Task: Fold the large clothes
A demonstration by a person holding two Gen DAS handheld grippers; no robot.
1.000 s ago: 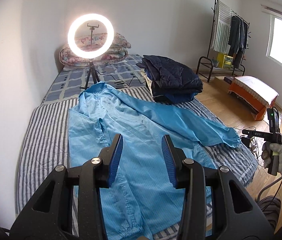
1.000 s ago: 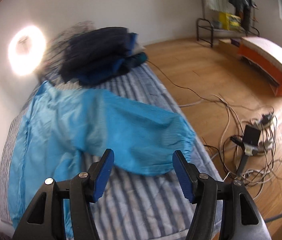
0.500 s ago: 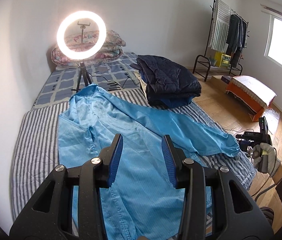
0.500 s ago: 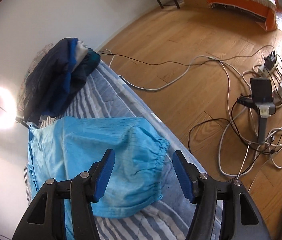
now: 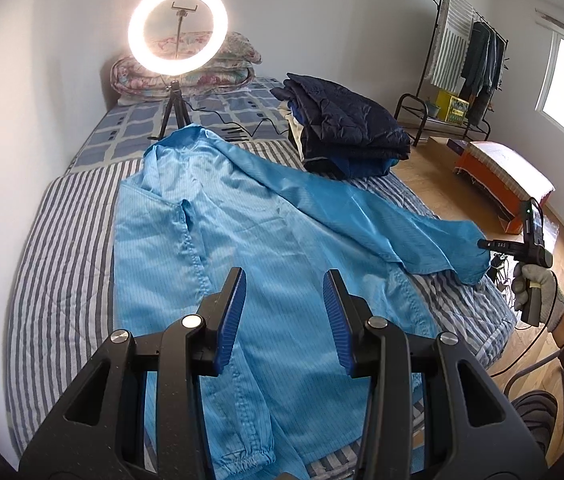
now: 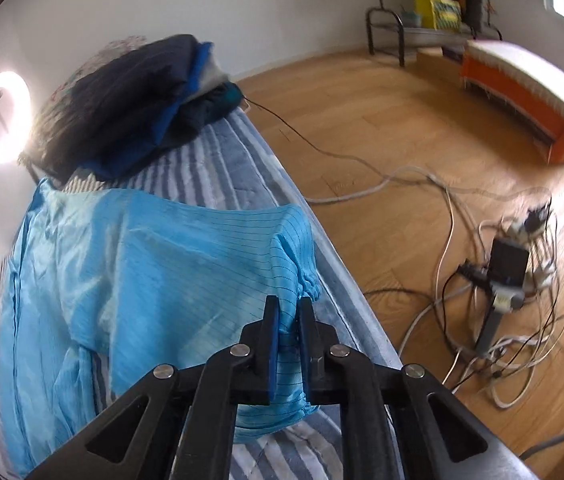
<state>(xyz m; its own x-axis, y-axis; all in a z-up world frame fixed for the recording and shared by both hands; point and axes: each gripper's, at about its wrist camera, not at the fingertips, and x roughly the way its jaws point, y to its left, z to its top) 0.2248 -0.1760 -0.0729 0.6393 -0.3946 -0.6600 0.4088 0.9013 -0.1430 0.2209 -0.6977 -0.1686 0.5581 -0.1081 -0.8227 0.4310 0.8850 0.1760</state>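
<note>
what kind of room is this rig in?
Most likely a bedroom in a home. A bed with a striped cover takes up most of the view, with folded floral quilts at its head, and a clothes rack with hanging garments stands by the window.

Coat (image 5: 265,240) spread on bed (image 5: 61,248); folded pile (image 5: 346,136) behind; ring light (image 5: 177,28) farther back.

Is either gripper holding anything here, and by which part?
The right gripper pinches the blue garment's sleeve at its cuff. The left gripper holds nothing.
</note>
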